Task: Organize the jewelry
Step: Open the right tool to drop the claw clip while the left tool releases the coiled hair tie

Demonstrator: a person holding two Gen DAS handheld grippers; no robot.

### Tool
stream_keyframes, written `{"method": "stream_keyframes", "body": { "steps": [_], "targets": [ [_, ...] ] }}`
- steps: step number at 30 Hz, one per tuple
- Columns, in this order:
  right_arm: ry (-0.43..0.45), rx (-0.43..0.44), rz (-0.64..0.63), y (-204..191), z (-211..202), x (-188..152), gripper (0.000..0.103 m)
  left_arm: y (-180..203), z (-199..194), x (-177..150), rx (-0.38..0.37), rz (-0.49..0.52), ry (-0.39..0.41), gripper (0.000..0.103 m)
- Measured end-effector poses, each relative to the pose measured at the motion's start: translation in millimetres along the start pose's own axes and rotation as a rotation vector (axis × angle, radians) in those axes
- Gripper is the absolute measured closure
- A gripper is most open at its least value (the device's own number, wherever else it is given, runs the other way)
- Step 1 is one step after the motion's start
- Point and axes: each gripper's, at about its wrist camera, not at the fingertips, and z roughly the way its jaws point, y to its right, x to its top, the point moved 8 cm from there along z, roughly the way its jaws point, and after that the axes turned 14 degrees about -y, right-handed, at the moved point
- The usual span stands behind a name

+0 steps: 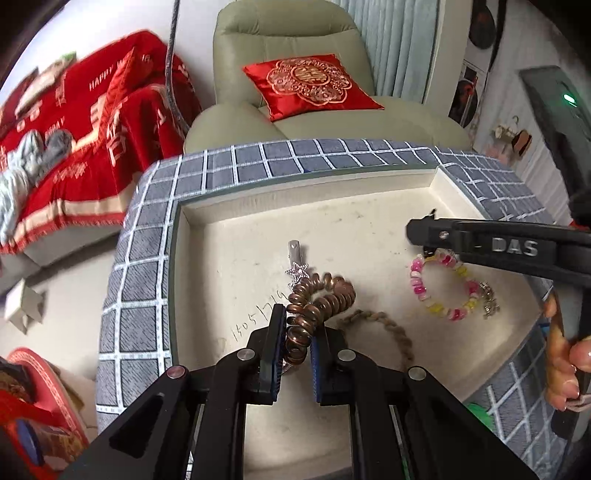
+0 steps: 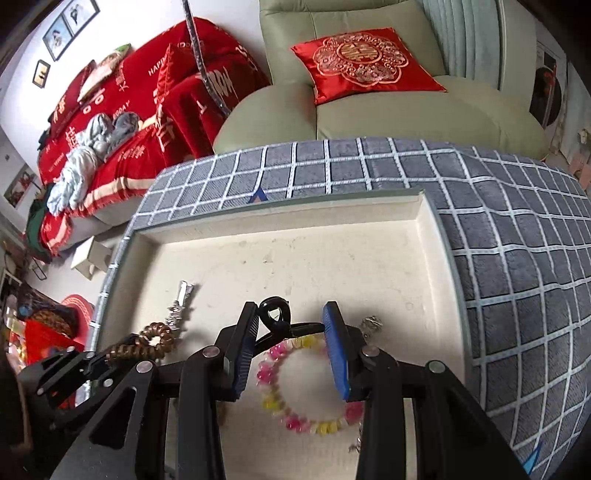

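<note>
A cream tray (image 1: 332,206) holds the jewelry. My left gripper (image 1: 301,332) is shut on a brown coil hair tie (image 1: 321,299), low over the tray beside a silver star hair clip (image 1: 295,258). A braided brown band (image 1: 388,328) lies just right of it. My right gripper (image 2: 291,325) is shut on a black claw clip (image 2: 275,317), which spans both blue pads, just above a pink and yellow bead bracelet (image 2: 306,387). In the left wrist view the right gripper (image 1: 424,232) reaches in from the right over that bracelet (image 1: 443,288).
The tray sits on a table under a grey checked cloth (image 2: 517,258). Behind it stands a green armchair (image 1: 295,33) with a red cushion (image 1: 310,85). A red blanket (image 2: 147,110) covers a sofa at the left. A person's hand (image 1: 565,354) grips the right tool.
</note>
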Motion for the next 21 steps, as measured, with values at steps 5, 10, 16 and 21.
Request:
{"method": "stream_keyframes", "body": {
  "steps": [5,10,16,21],
  "targets": [
    [-0.022,-0.006,0.004,2.7,11.3,-1.1,0.063,3.5,-0.6,0.2,0.029,0.023,0.004,0.074],
    [-0.025,-0.008,-0.018,-2.4,11.5,-2.0,0.045,4.2,-0.8,-0.6,0.046,0.034,0.006,0.074],
    [0.022,0.037,-0.011,-5.6,-9.9,-3.4,0.023,6.7,-2.8,-1.9,0.038,0.033,0.008,0.074],
    [0.061,0.073,0.005,-2.3,-35.3,-13.7,0.021,6.0,-7.8,-3.2,0.068,0.025,0.018,0.074]
  ]
}}
